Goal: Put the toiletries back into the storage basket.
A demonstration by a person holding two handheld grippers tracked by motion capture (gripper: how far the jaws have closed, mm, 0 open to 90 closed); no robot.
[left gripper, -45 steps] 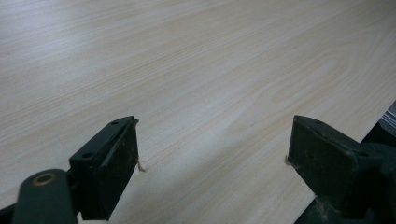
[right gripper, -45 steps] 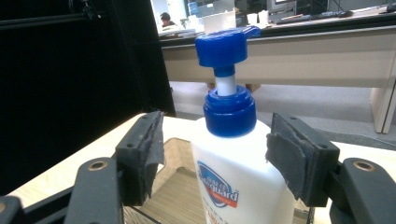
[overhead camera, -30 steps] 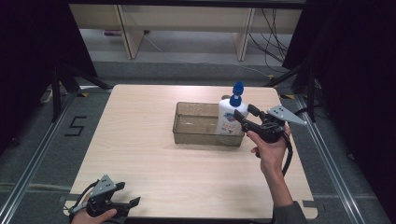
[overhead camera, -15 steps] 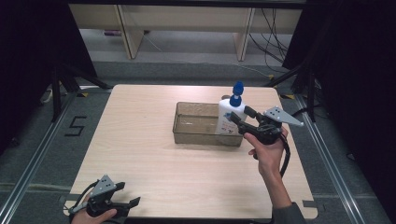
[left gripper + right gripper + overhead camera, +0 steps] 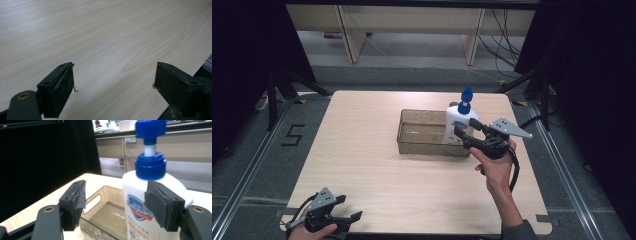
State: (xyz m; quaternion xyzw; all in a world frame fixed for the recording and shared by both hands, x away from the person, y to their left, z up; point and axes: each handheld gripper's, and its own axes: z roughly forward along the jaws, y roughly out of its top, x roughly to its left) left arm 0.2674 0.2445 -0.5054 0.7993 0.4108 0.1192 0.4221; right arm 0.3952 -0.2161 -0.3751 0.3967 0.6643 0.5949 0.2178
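Observation:
A white soap bottle (image 5: pixel 459 122) with a blue pump cap (image 5: pixel 150 130) stands upright at the right end of a clear tray (image 5: pixel 422 132). My right gripper (image 5: pixel 467 129) reaches at it from the right, level with its body. The jaws have just been opening. In the right gripper view the bottle (image 5: pixel 136 202) sits partly between them, close against the right pad (image 5: pixel 155 203), while the left pad (image 5: pixel 79 195) stands well clear of it. My left gripper (image 5: pixel 351 207) rests open over bare wood at the table's near left corner (image 5: pixel 113 72).
The tray's left half is empty, with a handle cut-out (image 5: pixel 92 202) in its end wall. The wooden table (image 5: pixel 377 165) ends close behind the bottle and at the right. Dark curtains and shelving legs stand beyond the far edge.
The right gripper's jaws stand a little wider around the bottle. The bottle keeps its place, upright in the tray. The left gripper has not moved.

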